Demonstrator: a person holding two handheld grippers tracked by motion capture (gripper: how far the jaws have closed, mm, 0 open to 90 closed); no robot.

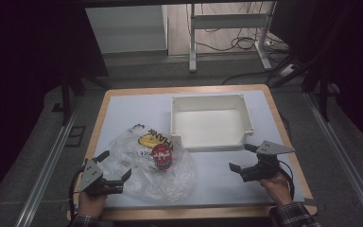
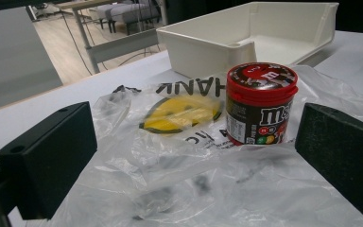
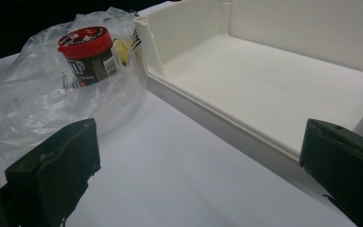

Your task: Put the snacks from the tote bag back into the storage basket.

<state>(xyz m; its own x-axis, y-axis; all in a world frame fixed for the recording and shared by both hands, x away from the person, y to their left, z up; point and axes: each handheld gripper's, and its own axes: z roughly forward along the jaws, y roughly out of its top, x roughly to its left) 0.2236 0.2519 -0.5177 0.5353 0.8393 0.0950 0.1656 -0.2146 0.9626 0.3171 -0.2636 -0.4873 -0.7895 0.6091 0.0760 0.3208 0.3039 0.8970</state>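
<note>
**Both grippers open, candy jar waiting on the bag**

Your desk (image 1: 123,101) carries three things. The largest is the white tray (image 1: 211,142), standing empty toward the far right of the desk. Just beside its near left corner lies the clear plastic bag (image 1: 127,175), crumpled and spread flat, printed with a yellow smiley. On the bag, upright, stands the small candy jar (image 1: 162,157) with its red lid, near the tray's front wall but not touching it.

Your left gripper (image 1: 114,165) sits at the bag's near left edge, jaws wide apart and nothing between them; the left gripper view looks straight over the loose plastic toward the jar. Your right gripper (image 1: 242,157) rests on bare desk just in front of the tray's near right corner, jaws wide too, holding nothing.

Watch the bag. If you close on the jar through a fold of plastic, the film will likely slip and the jar may tip or roll toward the tray. If you tug the bag first, the jar standing on it will probably topple. Coming in low with the left jaws could also snag the plastic and drag everything.
</note>
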